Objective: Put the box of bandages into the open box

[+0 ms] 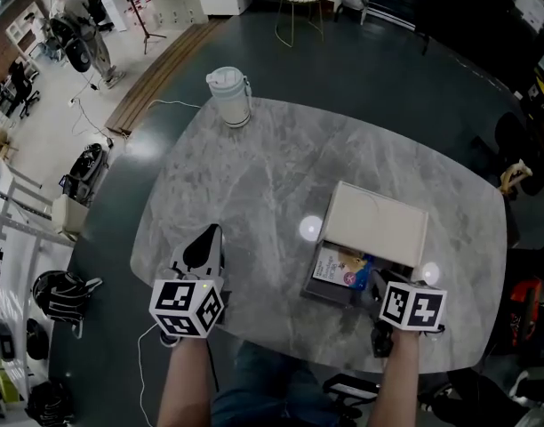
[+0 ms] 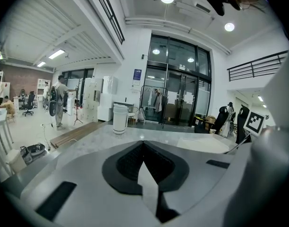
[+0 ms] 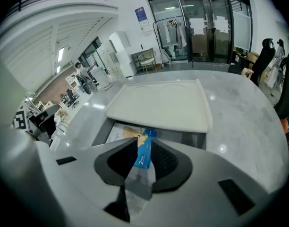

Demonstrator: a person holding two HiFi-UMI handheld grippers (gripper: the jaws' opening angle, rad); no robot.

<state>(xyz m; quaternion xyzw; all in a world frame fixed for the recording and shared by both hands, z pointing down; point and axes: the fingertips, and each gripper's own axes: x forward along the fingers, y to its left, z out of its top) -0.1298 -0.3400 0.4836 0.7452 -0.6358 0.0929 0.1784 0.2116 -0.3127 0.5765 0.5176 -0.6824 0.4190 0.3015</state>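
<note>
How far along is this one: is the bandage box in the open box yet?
Done: the box of bandages looks down inside the open box, beside a printed card. In hand: it shows between the right tongs; whether they grip it is unclear. Remaining: confirm release, withdraw. The left tongs are shut, empty.

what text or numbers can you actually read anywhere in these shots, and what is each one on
"2": on the blue side of the box of bandages; the small print beside it is too blurred to read.
Print on that box's white face: too small to read.
Blue poster on the far wall: too small to read.
Nothing else legible.
</note>
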